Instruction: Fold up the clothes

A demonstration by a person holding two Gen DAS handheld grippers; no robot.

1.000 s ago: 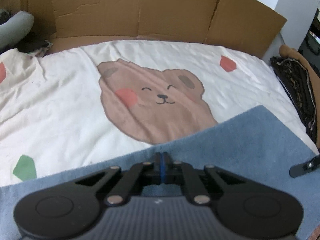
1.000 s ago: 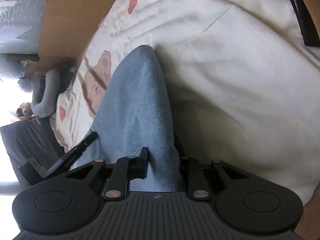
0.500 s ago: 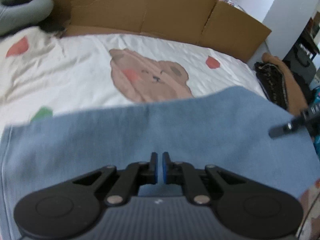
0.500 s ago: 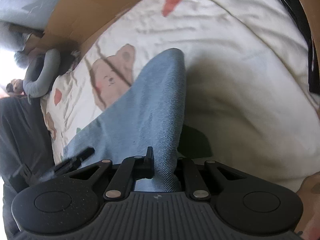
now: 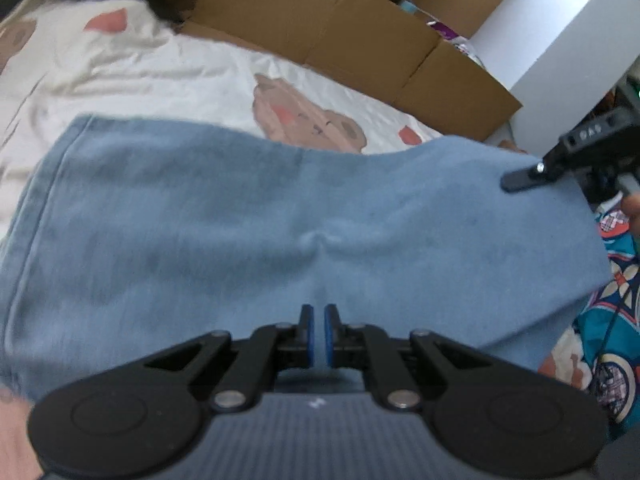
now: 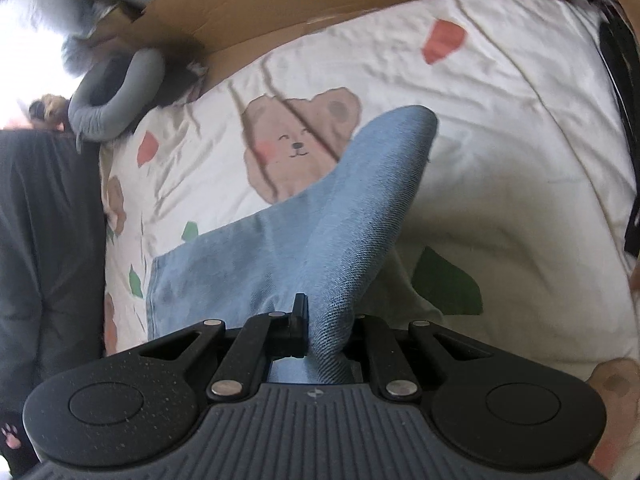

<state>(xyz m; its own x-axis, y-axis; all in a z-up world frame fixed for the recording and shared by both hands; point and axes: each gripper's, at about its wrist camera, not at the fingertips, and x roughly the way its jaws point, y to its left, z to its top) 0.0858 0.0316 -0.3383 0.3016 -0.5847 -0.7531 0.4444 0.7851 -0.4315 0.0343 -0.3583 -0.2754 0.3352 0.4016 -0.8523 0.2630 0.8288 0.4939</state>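
A light blue denim-like garment (image 5: 280,216) hangs stretched above the bed, filling the middle of the left wrist view. My left gripper (image 5: 318,320) is shut on its near edge, with cloth showing in the thin slit between the blue pads (image 5: 307,332) and a pucker just ahead. My right gripper (image 6: 324,316) is shut on a thick fold of the same garment (image 6: 360,208), which rises away from it to a rounded corner. The cloth hides its right finger. In the left wrist view, one right-gripper finger (image 5: 520,179) shows at the garment's right corner.
A cream bedsheet (image 6: 500,152) printed with bears and leaves lies under the garment. Brown cardboard (image 5: 360,40) stands along the far side. A grey neck pillow (image 6: 116,92) sits at the sheet's far left corner, a dark item (image 6: 620,60) on its right edge. A white cabinet (image 5: 560,32) stands beyond.
Both grippers have risen and drawn back, lifting the garment off the sheet and spreading it wide between them. The right view has swung round so that more of the bed shows.
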